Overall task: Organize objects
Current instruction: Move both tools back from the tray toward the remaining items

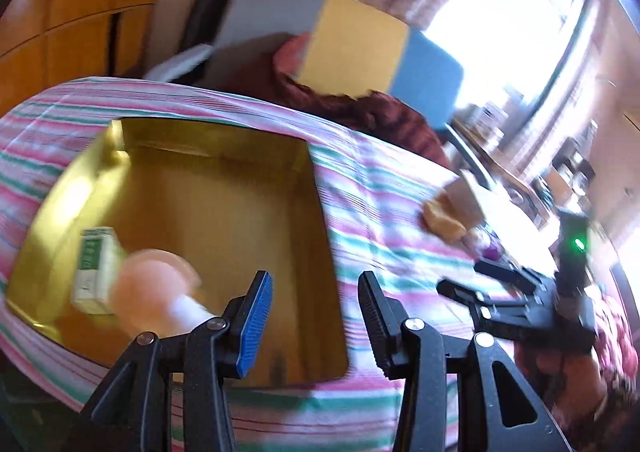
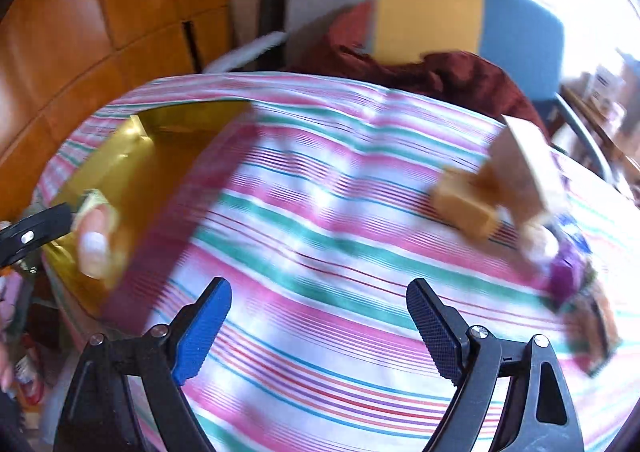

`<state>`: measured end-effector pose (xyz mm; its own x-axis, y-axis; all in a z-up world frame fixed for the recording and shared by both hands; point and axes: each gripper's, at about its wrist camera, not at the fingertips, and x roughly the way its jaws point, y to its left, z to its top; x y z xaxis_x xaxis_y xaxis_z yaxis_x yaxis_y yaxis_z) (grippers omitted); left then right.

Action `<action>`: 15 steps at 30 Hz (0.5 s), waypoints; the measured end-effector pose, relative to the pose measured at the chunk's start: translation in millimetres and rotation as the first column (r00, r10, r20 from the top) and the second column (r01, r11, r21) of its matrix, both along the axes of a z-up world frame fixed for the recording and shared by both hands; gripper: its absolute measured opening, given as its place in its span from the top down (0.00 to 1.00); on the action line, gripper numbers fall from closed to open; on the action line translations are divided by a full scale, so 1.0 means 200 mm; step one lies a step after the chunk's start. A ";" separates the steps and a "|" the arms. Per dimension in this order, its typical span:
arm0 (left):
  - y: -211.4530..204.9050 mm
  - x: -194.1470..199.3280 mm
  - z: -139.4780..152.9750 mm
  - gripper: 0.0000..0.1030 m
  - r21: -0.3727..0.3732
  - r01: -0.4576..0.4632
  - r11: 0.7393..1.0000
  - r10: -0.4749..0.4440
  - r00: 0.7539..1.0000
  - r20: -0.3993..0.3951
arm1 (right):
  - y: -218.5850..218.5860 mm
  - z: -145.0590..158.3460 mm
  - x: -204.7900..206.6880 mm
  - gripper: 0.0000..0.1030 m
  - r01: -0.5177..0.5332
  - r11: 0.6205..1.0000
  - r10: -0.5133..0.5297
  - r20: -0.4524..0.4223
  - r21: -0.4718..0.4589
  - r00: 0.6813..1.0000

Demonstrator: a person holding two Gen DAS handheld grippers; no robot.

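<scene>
With two items in the box (image 1: 224,187) and several on the cloth (image 2: 320,211), left gripper (image 1: 316,312) and right gripper (image 2: 320,316) stand spread, empty.

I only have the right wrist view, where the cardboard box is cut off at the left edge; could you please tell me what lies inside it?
Observer: The left wrist view looks down into the cardboard box: a small green-and-white carton lies near its left wall, with a blurred peach item beside it.
Operator: Thank you. Is the left gripper holding anything?
Observer: No. The left gripper is open above the box, with nothing between its fingers.
Operator: How does my right gripper look from there?
Observer: The right gripper hangs over the striped cloth to the right of the box, and a green light glows on its body.
</scene>
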<state>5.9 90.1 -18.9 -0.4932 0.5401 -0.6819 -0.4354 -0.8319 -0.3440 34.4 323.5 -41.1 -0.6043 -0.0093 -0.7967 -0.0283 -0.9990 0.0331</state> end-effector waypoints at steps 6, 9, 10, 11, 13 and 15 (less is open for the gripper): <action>0.20 0.14 -0.03 0.56 -0.014 0.158 0.987 -0.158 0.987 0.001 | 0.36 -0.03 0.11 0.12 0.096 0.992 -0.099 0.037 0.080 0.994; 0.28 0.19 -0.04 0.56 -0.031 0.216 0.976 -0.216 0.976 0.006 | 0.56 -0.03 0.15 0.12 0.164 0.980 -0.170 0.043 0.115 0.985; 0.30 0.20 -0.04 0.56 -0.034 0.228 0.973 -0.228 0.974 0.011 | 0.63 -0.03 0.17 0.12 0.185 0.974 -0.192 0.036 0.130 0.981; 0.31 0.21 -0.05 0.56 -0.035 0.234 0.972 -0.233 0.972 0.015 | 0.70 -0.03 0.18 0.12 0.208 0.967 -0.215 0.027 0.148 0.976; 0.34 0.23 -0.06 0.56 -0.034 0.244 0.969 -0.243 0.970 0.030 | 0.82 -0.02 0.20 0.10 0.247 0.953 -0.252 0.007 0.178 0.968; 0.36 0.23 -0.08 0.56 -0.034 0.250 0.968 -0.248 0.968 0.049 | 0.93 -0.01 0.22 0.09 0.267 0.944 -0.271 -0.008 0.191 0.963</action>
